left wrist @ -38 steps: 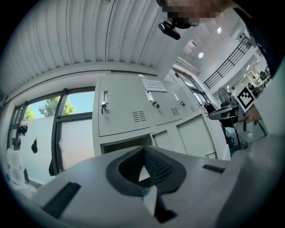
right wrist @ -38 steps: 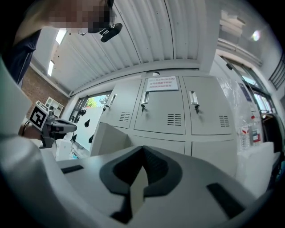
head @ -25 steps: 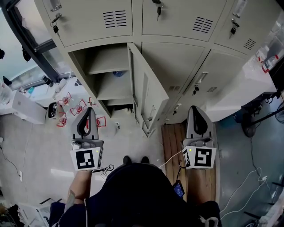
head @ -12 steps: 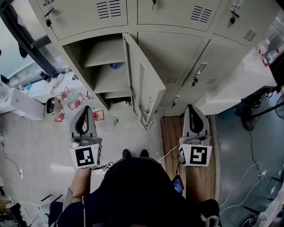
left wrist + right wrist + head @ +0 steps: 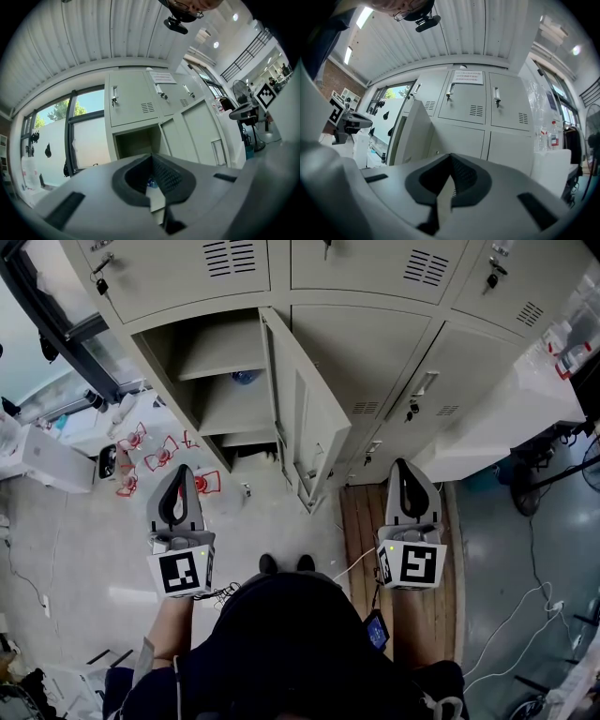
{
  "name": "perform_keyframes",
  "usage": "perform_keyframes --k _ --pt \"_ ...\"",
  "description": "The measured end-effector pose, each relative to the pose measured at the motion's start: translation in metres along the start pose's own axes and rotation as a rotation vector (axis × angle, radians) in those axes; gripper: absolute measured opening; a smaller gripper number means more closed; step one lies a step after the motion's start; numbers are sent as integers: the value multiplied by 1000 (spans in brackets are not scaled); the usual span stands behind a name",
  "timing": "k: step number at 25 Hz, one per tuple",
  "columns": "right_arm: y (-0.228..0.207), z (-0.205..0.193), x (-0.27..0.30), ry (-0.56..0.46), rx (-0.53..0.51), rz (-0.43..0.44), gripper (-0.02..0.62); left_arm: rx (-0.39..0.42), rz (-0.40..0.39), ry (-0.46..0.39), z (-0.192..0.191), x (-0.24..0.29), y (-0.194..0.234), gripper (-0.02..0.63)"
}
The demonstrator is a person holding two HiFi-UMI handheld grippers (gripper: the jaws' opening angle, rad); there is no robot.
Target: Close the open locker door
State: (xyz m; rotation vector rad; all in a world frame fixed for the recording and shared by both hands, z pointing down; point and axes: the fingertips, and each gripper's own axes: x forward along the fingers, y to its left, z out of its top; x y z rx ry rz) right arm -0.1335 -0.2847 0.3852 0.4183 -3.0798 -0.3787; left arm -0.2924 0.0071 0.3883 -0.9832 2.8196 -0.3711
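Locker door [image 5: 309,423]: beige metal, in the lower row of the locker bank [image 5: 375,277], standing wide open. It swings out toward you from the right-hand edge of its compartment [image 5: 164,367] and lies ahead of you, between your two tools, touching neither.

Compartment interior: shelves [image 5: 220,404] bare except for a small blue object [image 5: 246,378] at the back, too small to name.

Left tool [image 5: 179,482]: in your left hand, pointed at the open compartment and well short of it. Its jaws are pressed together at the tips with nothing between them.

Right tool [image 5: 407,474]: in your right hand, pointed at the shut lockers to the right of the door, above a wooden board [image 5: 361,531] that lies on the floor [image 5: 84,549]. Its jaws are pressed together and pinch nothing.

Neighbouring lockers: all shut, with vent slots in each door and keys [image 5: 100,285] hanging from several locks.

Floor items: a scatter of red-and-white items [image 5: 155,460] lies left of the open compartment, and a white box [image 5: 52,465] sits further left.

White cabinet [image 5: 506,418]: to the right of the bank, close against the end locker.

Shoes [image 5: 281,564]: your toes show between the tools, pointing toward the door's free edge.
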Motion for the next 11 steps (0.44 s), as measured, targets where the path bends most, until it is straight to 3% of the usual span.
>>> perform_keyframes --k 11 --pt "4 -7 8 28 -24 13 -6 -24 13 -15 0 1 0 2"
